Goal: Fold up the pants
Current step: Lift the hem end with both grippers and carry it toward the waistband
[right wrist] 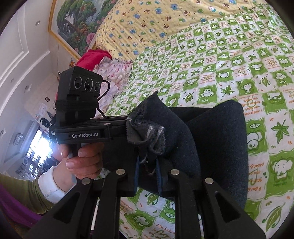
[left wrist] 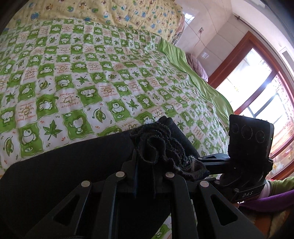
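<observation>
The pants (left wrist: 77, 161) are dark, almost black, and hang lifted above the bed. My left gripper (left wrist: 145, 163) is shut on a bunched, frayed hem edge (left wrist: 161, 147) of the pants. My right gripper (right wrist: 147, 163) is shut on another bunched hem edge (right wrist: 147, 126), and the pants (right wrist: 220, 139) drape to its right. The two grippers are close side by side: the right gripper's body (left wrist: 248, 147) shows in the left wrist view, and the left gripper's body (right wrist: 80, 114) with the hand (right wrist: 80, 161) shows in the right wrist view.
A green and white checked quilt (left wrist: 91, 73) covers the bed. A yellow cartoon-print blanket (left wrist: 119, 12) lies at the far end. Red and floral bedding (right wrist: 102, 62) is piled by the wall. A window (left wrist: 257, 88) is at the right.
</observation>
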Motion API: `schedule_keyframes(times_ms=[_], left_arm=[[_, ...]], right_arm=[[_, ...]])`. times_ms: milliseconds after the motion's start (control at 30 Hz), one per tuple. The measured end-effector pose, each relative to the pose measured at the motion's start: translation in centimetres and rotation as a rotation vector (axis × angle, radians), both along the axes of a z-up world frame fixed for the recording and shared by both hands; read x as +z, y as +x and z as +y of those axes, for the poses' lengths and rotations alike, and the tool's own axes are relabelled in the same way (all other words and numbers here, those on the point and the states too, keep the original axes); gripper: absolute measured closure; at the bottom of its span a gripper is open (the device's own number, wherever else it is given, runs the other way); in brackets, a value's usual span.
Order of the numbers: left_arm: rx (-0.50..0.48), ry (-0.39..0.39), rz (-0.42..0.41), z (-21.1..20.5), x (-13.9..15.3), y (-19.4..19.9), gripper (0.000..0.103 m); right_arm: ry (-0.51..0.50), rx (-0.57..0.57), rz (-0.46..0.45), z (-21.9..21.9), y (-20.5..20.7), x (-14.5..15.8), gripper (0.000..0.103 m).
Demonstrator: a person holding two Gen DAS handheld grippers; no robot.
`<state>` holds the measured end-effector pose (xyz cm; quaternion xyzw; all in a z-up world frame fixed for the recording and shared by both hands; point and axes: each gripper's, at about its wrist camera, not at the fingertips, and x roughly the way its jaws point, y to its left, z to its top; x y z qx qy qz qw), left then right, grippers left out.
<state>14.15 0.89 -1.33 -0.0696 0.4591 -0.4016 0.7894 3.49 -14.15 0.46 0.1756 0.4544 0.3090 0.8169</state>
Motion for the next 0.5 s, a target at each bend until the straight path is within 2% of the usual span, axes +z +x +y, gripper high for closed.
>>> schedule_keyframes(times_ms=[500], left_arm=[[0.132,0.014,0.024,3.7,-0.6,-1.8,0.091]], right_arm=[[-0.017,0.071,0.009,2.3,-0.6,0.0,0.065]])
